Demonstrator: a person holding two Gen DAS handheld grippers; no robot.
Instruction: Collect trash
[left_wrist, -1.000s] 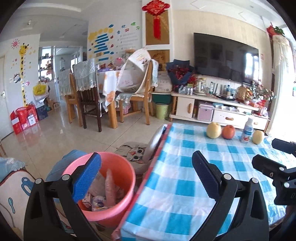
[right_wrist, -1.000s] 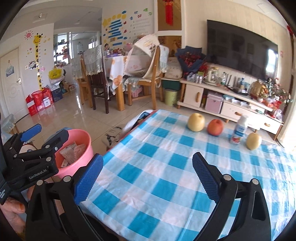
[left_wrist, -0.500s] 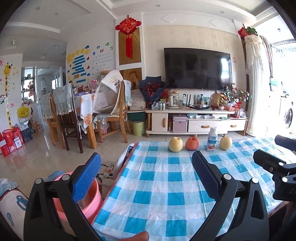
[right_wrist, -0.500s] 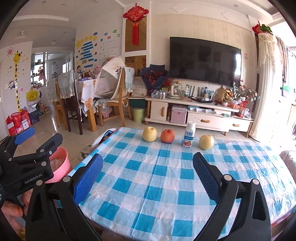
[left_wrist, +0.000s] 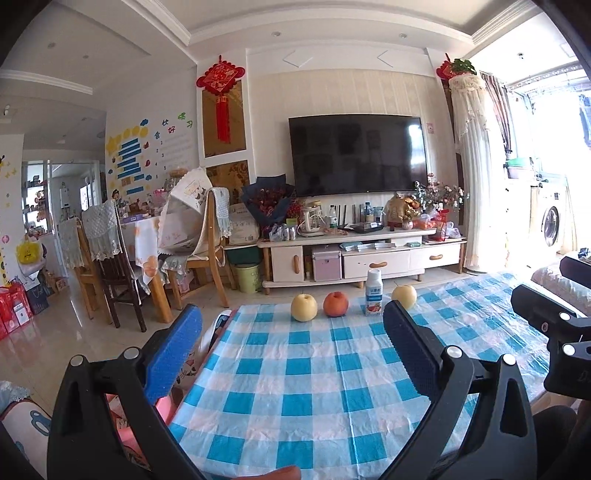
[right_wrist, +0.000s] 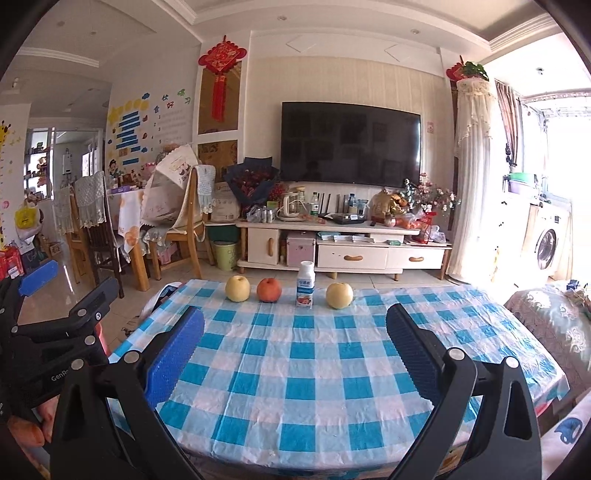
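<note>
Looking through the left wrist view, the left claw (left_wrist: 291, 332) is seen spread wide and empty over the checked surface (left_wrist: 314, 387); a pink bin (left_wrist: 164, 408) is glimpsed low at the near left edge. At the far edge a small bottle (left_wrist: 373, 292) is stood between a red apple (left_wrist: 335, 304) and a pear (left_wrist: 404, 297). In the right wrist view, the right claw (right_wrist: 295, 334) is likewise held released. The bottle (right_wrist: 305, 284), judged the likely trash, is probably light, stiff and smooth, and best gripped around its middle.

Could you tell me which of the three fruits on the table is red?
The middle fruit, just left of the milk bottle; the two outer fruits are pale yellow.
</note>
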